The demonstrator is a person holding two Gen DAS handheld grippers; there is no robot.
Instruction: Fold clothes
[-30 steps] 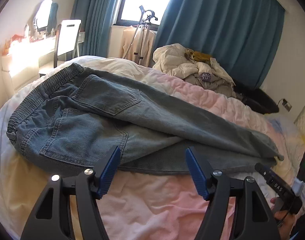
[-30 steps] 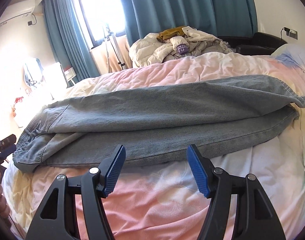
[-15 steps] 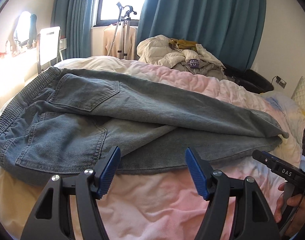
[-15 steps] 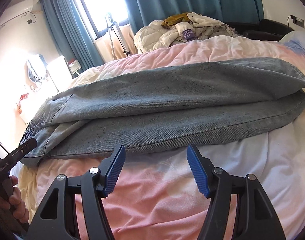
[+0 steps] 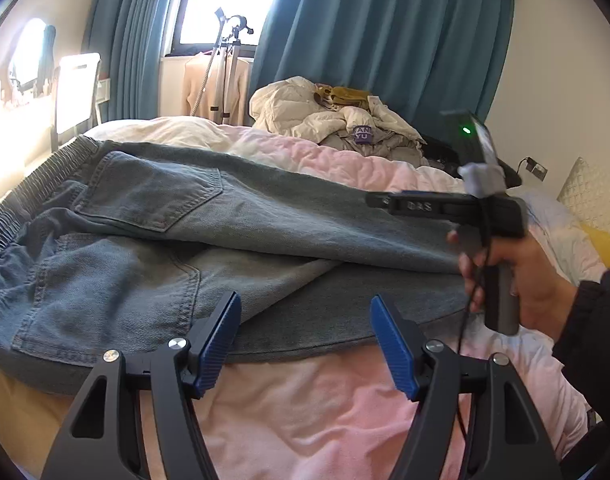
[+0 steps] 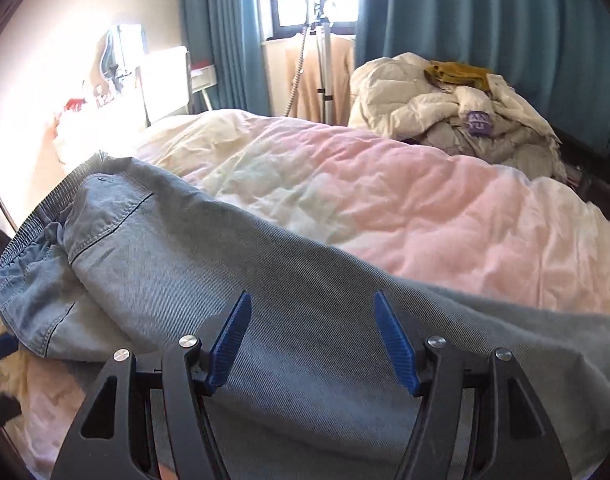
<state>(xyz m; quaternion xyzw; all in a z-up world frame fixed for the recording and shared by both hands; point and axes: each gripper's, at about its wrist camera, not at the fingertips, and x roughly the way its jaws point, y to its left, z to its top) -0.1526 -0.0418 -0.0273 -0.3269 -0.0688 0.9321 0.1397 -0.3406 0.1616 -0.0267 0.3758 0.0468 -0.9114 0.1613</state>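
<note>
So the jeans [image 5: 193,240] lie halved lengthwise on the bed [image 5: 305,412], cross-folds probably remaining; left gripper [image 5: 305,340] and right gripper [image 6: 311,340] gape, grasping nothing.

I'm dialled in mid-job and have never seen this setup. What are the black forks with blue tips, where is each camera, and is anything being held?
There is no robot arm: a person holds a two-finger gripper in each hand, with a fisheye camera on each looking along its fingers. One picture is from the left gripper, the other from the right gripper. The blue tips are the finger pads. Folded jeans lie lengthwise on a pink and cream duvet, with a pile of clothes behind. Both grippers are open and hold nothing. The left view shows the person's right hand carrying the right gripper above the jeans' legs.
</note>
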